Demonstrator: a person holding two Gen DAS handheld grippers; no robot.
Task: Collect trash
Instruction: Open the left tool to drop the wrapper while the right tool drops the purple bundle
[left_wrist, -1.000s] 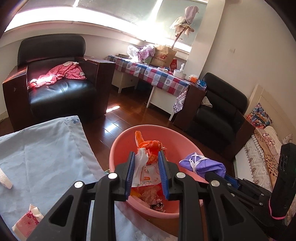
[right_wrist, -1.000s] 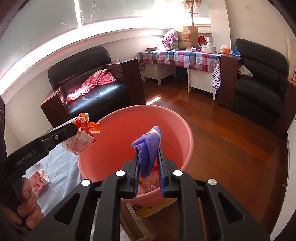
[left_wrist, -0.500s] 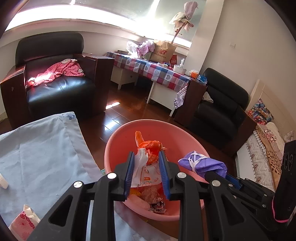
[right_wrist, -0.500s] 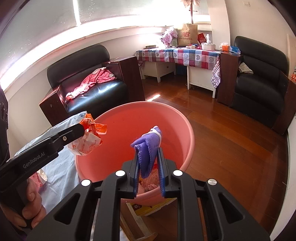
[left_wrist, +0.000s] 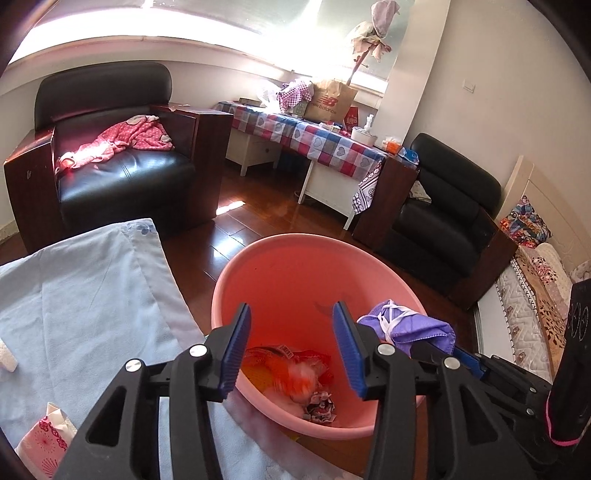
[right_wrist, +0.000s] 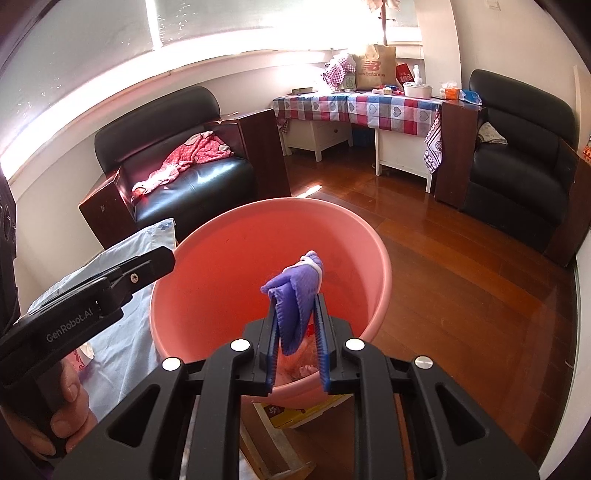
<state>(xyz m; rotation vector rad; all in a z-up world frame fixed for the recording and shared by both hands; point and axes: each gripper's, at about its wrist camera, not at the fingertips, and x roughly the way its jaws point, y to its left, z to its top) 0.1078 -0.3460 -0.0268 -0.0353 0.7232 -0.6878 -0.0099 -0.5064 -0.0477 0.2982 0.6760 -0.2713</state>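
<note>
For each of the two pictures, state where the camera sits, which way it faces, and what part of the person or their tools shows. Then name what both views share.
Left wrist: on the left gripper, looking down into the pink basin; its jaws, just opened, hold nothing; the right gripper's purple mask shows.
Right wrist: on the right gripper, jaws shut on the mask, facing the basin; the left gripper and a hand show.
Shared: basin, mask, armchair, checked table.

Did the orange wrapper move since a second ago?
Yes. It dropped from between the left gripper pads, whose jaws have just been opening, down into the pink basin; the orange wrapper now lies near its bottom.
</note>
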